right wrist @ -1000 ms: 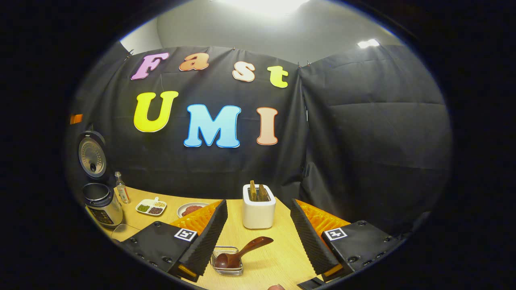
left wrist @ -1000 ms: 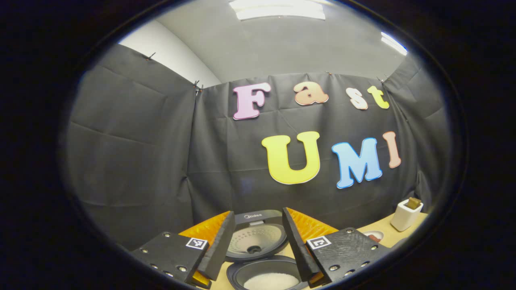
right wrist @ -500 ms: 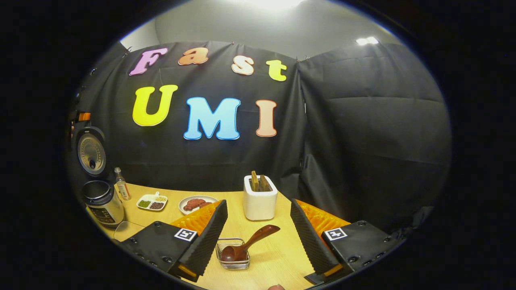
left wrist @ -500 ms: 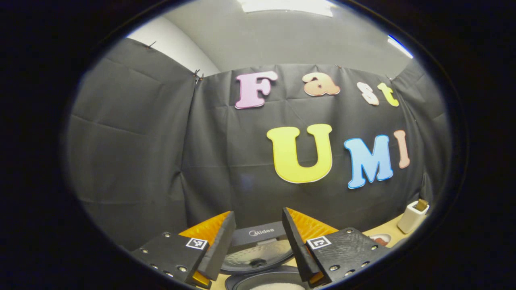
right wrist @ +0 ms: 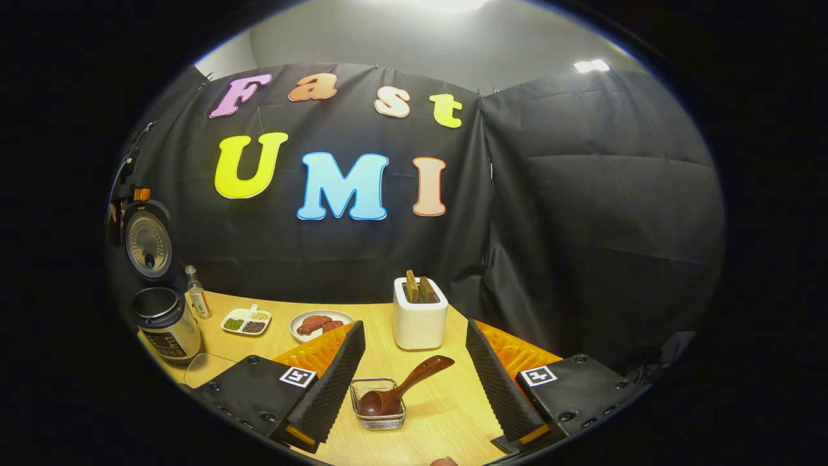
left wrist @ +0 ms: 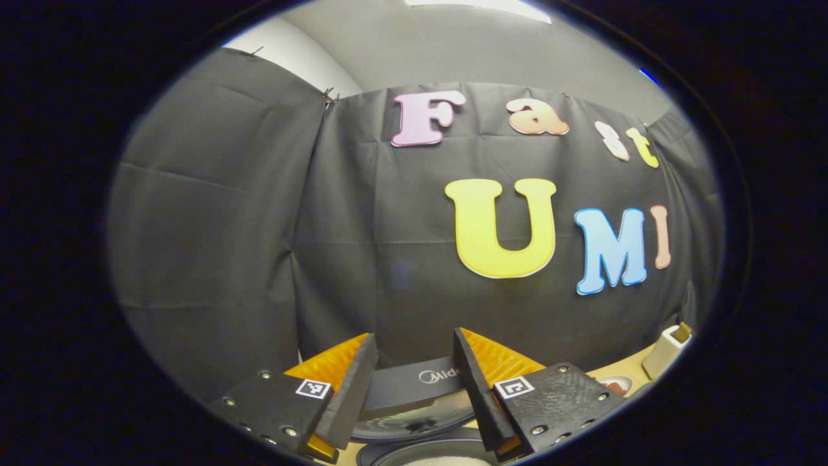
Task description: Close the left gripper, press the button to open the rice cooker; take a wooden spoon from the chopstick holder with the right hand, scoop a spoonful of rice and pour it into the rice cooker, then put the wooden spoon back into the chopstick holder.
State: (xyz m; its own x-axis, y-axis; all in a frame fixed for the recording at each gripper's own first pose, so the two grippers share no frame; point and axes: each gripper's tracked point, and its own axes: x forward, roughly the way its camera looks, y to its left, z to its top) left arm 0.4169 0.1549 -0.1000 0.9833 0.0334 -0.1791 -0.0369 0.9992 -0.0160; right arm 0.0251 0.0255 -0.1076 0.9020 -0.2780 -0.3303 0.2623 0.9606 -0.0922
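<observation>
In the left gripper view, my left gripper is open and holds nothing. It hangs just above the rice cooker, whose raised lid shows between its fingers. A sliver of white rice shows in the pot below. In the right gripper view, my right gripper is open and holds nothing above the wooden table. The wooden spoon lies below it, bowl down in a small wire basket. A white holder with wooden handles stands just beyond. The open rice cooker stands at the far left.
Along the back of the table stand a small bottle, a divided dish of beans and a plate with red pieces. The white holder also sits far right in the left gripper view. Black cloth walls close the booth.
The left gripper view has tilted upward, so the cooker and its rice sink toward the bottom edge. The right gripper has shifted slightly; spoon and holder sit higher in view. Both stay open.
</observation>
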